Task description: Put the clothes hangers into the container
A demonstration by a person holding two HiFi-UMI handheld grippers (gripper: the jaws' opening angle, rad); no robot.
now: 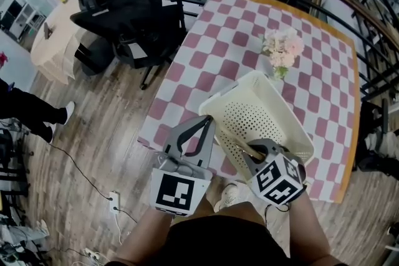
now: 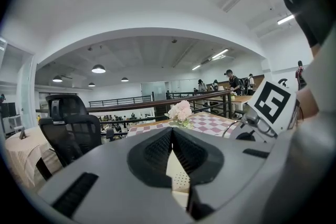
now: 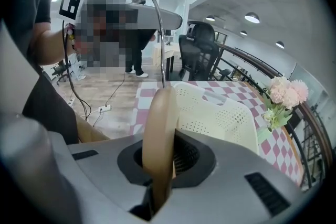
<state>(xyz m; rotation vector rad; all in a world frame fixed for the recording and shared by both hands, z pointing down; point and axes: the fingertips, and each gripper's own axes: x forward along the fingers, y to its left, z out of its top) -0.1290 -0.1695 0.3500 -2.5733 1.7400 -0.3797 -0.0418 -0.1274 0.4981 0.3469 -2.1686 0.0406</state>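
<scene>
- the right gripper (image 1: 252, 149) is seen clamped shut on a wooden hanger (image 3: 160, 139), the wood being pinched edge-on between the two pads.
- the hanger's metal hook (image 3: 153, 13) is seen curving above the wood in the right gripper view.
- the held hanger is found over the near end of the cream perforated container (image 1: 274, 96); whether they touch cannot be told.
- the left gripper (image 1: 207, 119) is held just left of the container, its jaws brought together at the tips with nothing between them.
- the container is set on a checked tablecloth (image 1: 237, 40), near its front edge.
- pink flowers (image 1: 282, 50) are placed just beyond the container.
- a black office chair (image 1: 134, 22) is seen beside the table.
</scene>
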